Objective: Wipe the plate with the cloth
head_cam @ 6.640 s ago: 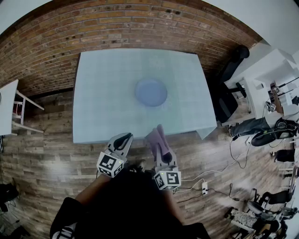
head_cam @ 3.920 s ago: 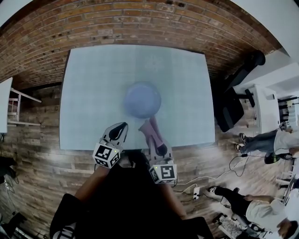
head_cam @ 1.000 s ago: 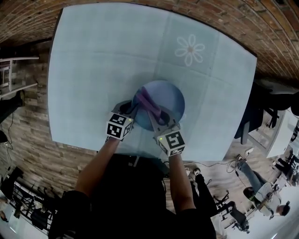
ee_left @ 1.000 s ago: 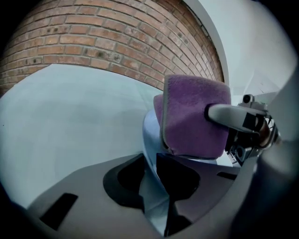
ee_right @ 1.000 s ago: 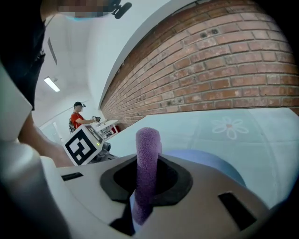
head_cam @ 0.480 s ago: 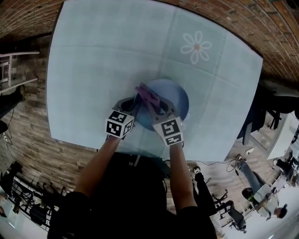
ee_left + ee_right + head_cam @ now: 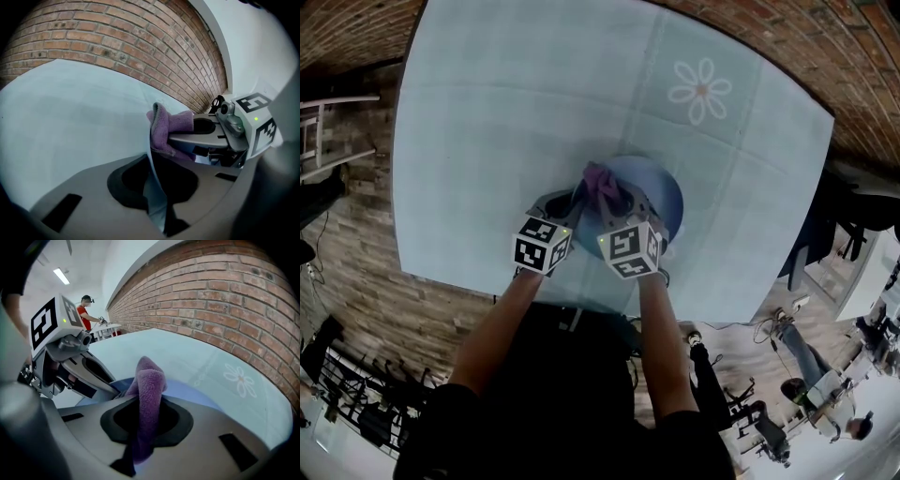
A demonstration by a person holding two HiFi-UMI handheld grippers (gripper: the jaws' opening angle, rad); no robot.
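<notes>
Table [image 7: 487,112] bears plate [image 7: 664,192] beneath right tongs' [image 7: 617,208] clamped cloth [image 7: 600,180].

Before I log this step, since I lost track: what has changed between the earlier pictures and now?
Both grippers came forward from the table's near edge to the plate. The left gripper has just been closing its jaws on the plate's near rim. The right gripper brought the cloth down over the plate. Unchanged: the cloth is in the right gripper, and the plate lies on the table.
</notes>
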